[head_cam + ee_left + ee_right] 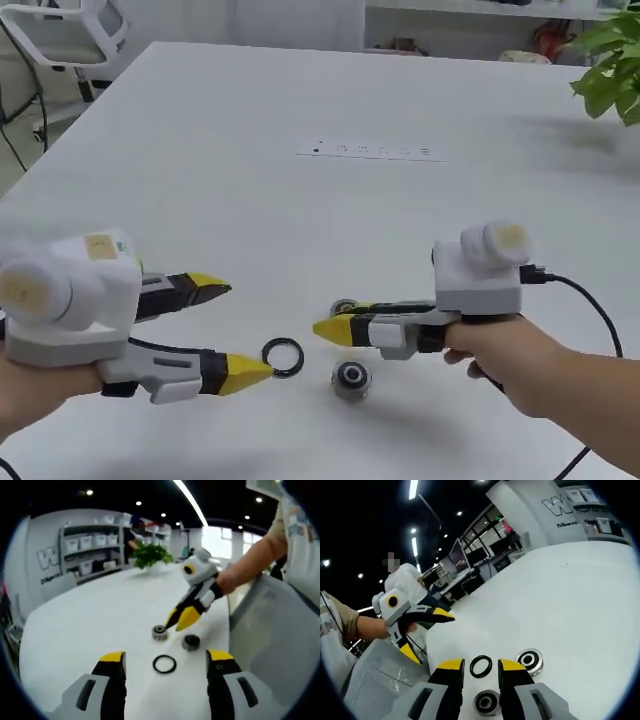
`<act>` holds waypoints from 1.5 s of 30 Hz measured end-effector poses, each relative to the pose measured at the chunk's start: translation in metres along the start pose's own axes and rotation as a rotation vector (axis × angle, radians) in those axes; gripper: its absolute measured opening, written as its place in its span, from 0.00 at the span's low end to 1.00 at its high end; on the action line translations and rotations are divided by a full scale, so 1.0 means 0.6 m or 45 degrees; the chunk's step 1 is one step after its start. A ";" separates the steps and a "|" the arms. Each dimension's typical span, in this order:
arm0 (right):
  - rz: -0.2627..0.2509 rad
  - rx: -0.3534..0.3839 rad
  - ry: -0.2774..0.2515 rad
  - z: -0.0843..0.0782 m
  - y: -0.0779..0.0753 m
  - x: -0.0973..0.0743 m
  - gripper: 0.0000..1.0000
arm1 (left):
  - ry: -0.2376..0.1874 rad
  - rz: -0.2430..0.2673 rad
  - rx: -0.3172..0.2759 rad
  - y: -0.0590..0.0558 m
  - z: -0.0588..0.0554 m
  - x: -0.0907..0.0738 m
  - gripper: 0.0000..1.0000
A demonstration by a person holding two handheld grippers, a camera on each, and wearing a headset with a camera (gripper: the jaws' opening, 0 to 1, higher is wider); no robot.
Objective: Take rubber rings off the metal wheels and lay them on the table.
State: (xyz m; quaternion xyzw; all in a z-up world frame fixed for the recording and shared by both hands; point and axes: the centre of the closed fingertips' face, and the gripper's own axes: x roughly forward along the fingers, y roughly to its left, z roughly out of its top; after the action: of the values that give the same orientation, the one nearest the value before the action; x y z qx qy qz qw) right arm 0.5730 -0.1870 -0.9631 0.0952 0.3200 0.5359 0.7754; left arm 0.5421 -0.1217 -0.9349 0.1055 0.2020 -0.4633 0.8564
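A loose black rubber ring (283,357) lies flat on the white table (300,200), just off the near jaw tip of my left gripper (232,329). That gripper is open wide and holds nothing. My right gripper (325,327) points left, its jaws a narrow gap apart, empty. Just below its tips a metal wheel (351,379) with a dark rim stands on the table. A second, bare-looking wheel (345,307) sits behind the jaws. In the left gripper view the ring (164,664) lies ahead between the jaws, both wheels (160,632) (190,642) beyond it. The right gripper view shows the ring (481,666) and both wheels (530,660) (486,701).
A socket strip (370,151) is set into the table farther back. A green plant (610,60) stands at the far right and a white chair (70,30) at the far left. A black cable (590,300) trails from the right gripper.
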 end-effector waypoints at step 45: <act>-0.216 -0.499 -0.156 -0.004 0.034 -0.198 0.85 | -0.067 0.067 0.012 -0.023 0.043 -0.050 0.79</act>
State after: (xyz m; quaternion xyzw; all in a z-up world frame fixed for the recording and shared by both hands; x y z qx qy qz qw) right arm 0.5295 -0.2850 -0.9081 -0.0524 0.1689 0.5138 0.8395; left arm 0.5222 -0.1162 -0.8986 0.1025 0.1743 -0.4443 0.8728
